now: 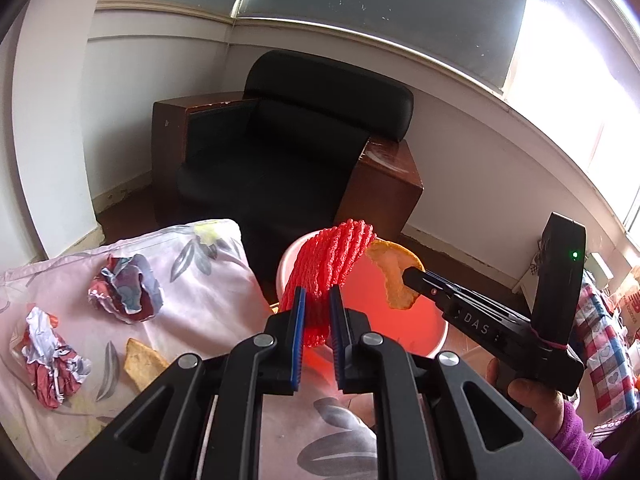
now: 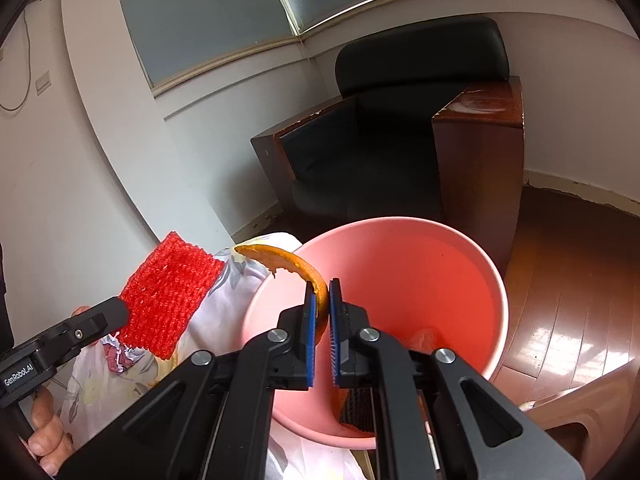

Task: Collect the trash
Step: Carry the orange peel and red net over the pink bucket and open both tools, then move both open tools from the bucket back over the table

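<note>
My left gripper is shut on a red foam fruit net, held up over the near rim of the pink bin. The net and left gripper also show in the right wrist view. My right gripper is shut on a curved orange peel, held above the pink bin. In the left wrist view the right gripper and peel hang over the bin. Two crumpled red-and-silver wrappers and a yellow chip piece lie on the floral cloth.
A black armchair with brown wooden sides stands beyond the bin against the white wall. Wooden floor lies to the right of the bin. A checked cloth is at the far right.
</note>
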A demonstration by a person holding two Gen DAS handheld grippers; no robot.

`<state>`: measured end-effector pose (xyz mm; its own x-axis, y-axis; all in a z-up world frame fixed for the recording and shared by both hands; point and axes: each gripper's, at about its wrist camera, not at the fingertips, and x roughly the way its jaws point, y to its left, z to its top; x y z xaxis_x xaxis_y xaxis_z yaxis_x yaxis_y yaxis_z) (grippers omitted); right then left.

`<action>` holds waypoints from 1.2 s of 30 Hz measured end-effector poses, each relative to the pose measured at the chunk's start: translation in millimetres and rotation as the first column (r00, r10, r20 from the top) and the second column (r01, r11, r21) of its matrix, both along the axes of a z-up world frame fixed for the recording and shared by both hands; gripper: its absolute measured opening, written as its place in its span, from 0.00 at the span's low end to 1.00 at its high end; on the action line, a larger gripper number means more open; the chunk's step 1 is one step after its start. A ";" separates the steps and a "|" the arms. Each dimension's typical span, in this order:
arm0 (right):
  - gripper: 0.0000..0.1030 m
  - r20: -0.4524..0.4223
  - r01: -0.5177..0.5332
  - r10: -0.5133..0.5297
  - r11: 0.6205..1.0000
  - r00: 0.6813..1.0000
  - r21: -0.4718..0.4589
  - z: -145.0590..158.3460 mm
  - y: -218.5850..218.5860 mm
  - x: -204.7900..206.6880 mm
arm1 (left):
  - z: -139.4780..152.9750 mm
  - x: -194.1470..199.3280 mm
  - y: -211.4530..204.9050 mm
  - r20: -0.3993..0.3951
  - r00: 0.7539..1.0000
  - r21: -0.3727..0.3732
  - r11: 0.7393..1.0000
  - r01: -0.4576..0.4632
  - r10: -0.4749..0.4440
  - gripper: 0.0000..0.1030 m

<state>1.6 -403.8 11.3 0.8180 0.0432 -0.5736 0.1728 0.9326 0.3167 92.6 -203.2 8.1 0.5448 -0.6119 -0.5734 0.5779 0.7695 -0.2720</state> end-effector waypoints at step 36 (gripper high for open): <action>0.31 -0.035 0.093 -0.096 0.993 0.995 -0.072 -7.1 -9.7 -5.2 | -7.4 5.0 -49.4 0.056 0.998 0.054 0.998 0.028 -0.031 0.44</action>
